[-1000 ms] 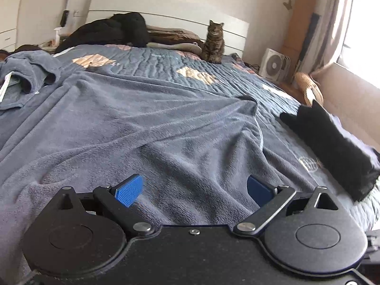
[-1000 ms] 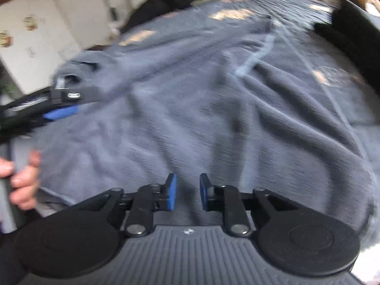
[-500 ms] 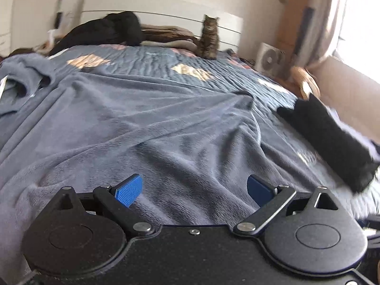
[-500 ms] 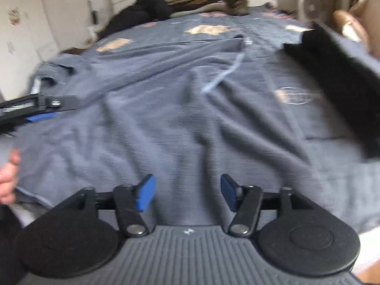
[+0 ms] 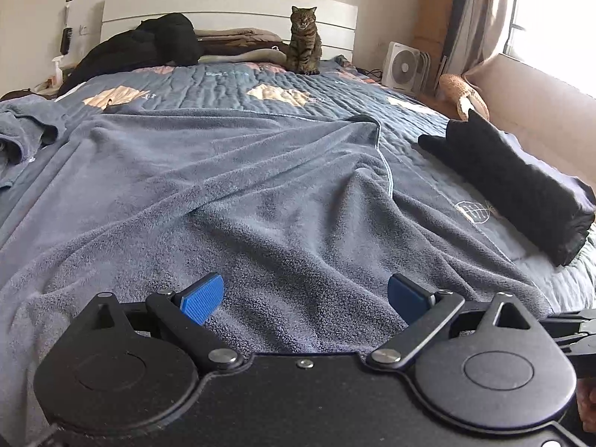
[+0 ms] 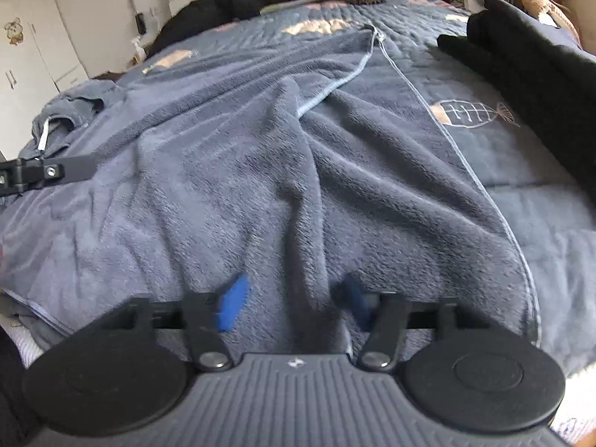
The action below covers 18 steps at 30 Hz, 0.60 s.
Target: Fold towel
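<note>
A big grey-blue towel [image 5: 260, 186] lies spread and wrinkled over the bed, its pale-hemmed edge running down the right side [image 6: 465, 156]. My left gripper [image 5: 305, 298] hovers open just above the towel's near part, with nothing between its blue pads. My right gripper [image 6: 294, 301] is low over the near edge. Its blurred pads stand apart on either side of a raised towel fold, and the jaws are closing. The left gripper's arm [image 6: 44, 175] shows at the left edge of the right wrist view.
A tabby cat [image 5: 303, 43] sits by the headboard. A folded black cloth [image 5: 521, 186] lies along the bed's right side. Dark clothing [image 5: 149, 44] is heaped at the pillows and a crumpled grey garment [image 5: 26, 126] at far left. A fan [image 5: 404, 67] stands beyond the bed.
The right gripper's jaws went from nearly shut to wide apart, and it sank closer to the towel's near edge. The left gripper stayed open and barely shifted.
</note>
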Tool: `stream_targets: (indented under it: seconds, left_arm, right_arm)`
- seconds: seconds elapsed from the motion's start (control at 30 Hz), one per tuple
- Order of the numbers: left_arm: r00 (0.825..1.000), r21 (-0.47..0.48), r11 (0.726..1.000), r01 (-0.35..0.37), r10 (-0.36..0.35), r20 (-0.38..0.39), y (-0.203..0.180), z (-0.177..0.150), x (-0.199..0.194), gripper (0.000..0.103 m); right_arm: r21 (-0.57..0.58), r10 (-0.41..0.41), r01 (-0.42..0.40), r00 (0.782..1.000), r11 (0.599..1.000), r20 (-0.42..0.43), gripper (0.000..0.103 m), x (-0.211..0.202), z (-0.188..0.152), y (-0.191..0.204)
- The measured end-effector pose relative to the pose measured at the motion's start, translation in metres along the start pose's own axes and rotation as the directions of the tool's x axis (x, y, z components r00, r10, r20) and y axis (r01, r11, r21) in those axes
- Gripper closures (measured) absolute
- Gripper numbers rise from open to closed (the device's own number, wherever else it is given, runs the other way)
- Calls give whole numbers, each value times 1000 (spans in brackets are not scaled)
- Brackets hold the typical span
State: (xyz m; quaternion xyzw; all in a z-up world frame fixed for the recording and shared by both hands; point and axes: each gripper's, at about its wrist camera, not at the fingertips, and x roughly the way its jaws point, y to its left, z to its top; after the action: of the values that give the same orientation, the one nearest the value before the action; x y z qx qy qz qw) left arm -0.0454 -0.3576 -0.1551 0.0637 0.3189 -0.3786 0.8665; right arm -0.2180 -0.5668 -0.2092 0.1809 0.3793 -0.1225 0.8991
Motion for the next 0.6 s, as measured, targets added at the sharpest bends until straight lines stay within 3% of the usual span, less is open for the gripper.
stream_targets:
  seconds: [0.2,0.4,0.53,0.6]
  left_arm:
    - [1000,-13,1000,-3,3,7,2,3,-1,8]
    - [998,-95,995,-35,39,39,19,11,-8,8]
    - [997,-150,987,-57,63,37,33,14,-9,8]
    - [998,-161,985,-56,62,30,36,15,-9,8]
  right_arm:
    - [3,70,-70,997,998,30,97,-13,6,18]
    - [-164,165,-154,984,974,61,98,-22,22,76]
    - [-302,221,-214,975,929,-10,97,-4,21,122]
    - [-333,204,-207,978,920,-46,93,7,16,136]
